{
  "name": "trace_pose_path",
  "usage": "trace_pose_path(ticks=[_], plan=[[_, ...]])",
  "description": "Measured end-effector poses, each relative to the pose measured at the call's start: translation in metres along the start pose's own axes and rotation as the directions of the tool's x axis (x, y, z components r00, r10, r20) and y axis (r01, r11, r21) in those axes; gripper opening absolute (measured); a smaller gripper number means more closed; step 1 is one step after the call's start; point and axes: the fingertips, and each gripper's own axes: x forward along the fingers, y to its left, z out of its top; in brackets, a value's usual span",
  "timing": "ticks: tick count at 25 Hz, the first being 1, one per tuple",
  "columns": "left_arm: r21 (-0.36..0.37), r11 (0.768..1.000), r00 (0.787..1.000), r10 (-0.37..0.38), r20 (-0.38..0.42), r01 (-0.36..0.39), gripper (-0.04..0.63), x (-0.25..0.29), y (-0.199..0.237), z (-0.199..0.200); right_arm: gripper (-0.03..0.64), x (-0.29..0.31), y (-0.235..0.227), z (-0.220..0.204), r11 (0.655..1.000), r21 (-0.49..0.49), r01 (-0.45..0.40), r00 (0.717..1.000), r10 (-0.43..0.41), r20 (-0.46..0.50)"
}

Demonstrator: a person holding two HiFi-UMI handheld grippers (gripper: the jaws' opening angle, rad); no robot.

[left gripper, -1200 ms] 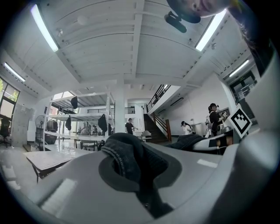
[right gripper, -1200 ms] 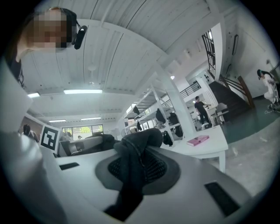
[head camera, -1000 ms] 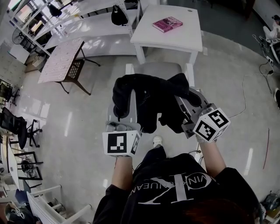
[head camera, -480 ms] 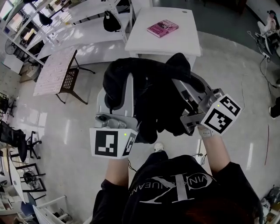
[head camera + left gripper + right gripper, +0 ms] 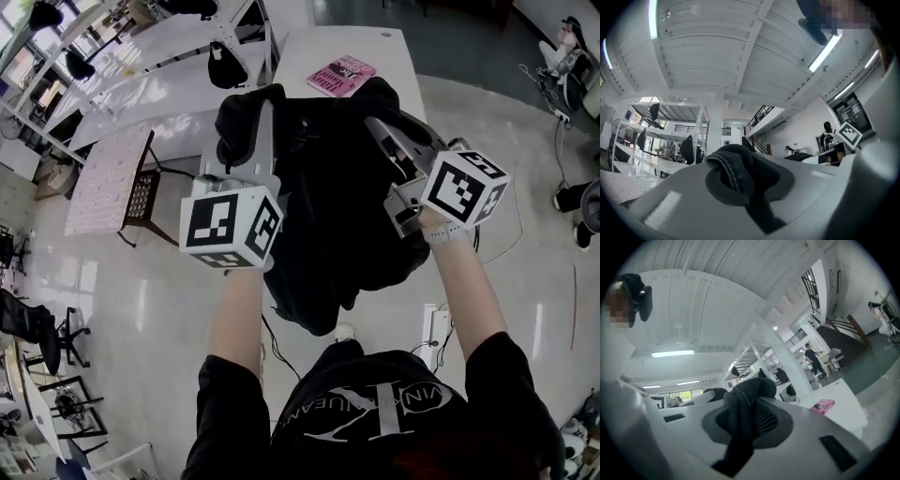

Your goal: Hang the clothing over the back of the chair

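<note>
A black garment (image 5: 328,206) hangs in the air between my two grippers in the head view, draping down toward my chest. My left gripper (image 5: 251,117) is shut on a bunched fold of the garment (image 5: 736,171) at its left top edge. My right gripper (image 5: 380,108) is shut on another fold of the garment (image 5: 743,416) at its right top edge. Both grippers are held high and point slightly upward. The chair is hidden behind the hanging cloth.
A white table (image 5: 300,56) with a pink book (image 5: 341,75) stands ahead. A patterned side table (image 5: 108,178) sits at the left, with long white benches (image 5: 141,84) and dark bags beyond. Cables lie on the floor at the right. People stand far off.
Both grippers have risen and moved forward with the garment. The cloth now hangs higher and covers the chair, which showed under it a second ago.
</note>
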Motion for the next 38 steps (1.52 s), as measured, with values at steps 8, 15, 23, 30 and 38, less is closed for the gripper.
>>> trace_pose_path(ticks=[8, 15, 23, 30, 38], plan=[[0.340, 0.931, 0.977, -0.071, -0.199, 0.137, 0.032, 0.050, 0.009, -0.122, 0.054, 0.043, -0.091, -0.081, 0.943, -0.270, 0.195, 0.947, -0.252, -0.198], [0.511, 0.808, 0.926, -0.109, -0.362, 0.294, 0.033, 0.055, -0.003, -0.217, 0.054, 0.042, -0.135, -0.147, 0.862, -0.468, 0.195, 0.878, -0.366, -0.308], [0.422, 0.815, 0.847, -0.150, -0.510, 0.398, 0.034, 0.046, -0.009, -0.301, 0.055, 0.025, -0.169, -0.222, 0.807, -0.575, 0.133, 0.780, -0.443, -0.442], [0.318, 0.830, 0.767, -0.188, -0.614, 0.458, 0.035, 0.030, -0.020, -0.346, 0.097, 0.008, -0.174, -0.259, 0.824, -0.554, 0.117, 0.719, -0.455, -0.526], [0.239, 0.833, 0.683, -0.209, -0.700, 0.500, 0.035, 0.018, -0.024, -0.380, 0.151, -0.013, -0.171, -0.307, 0.881, -0.473, 0.014, 0.593, -0.388, -0.706]])
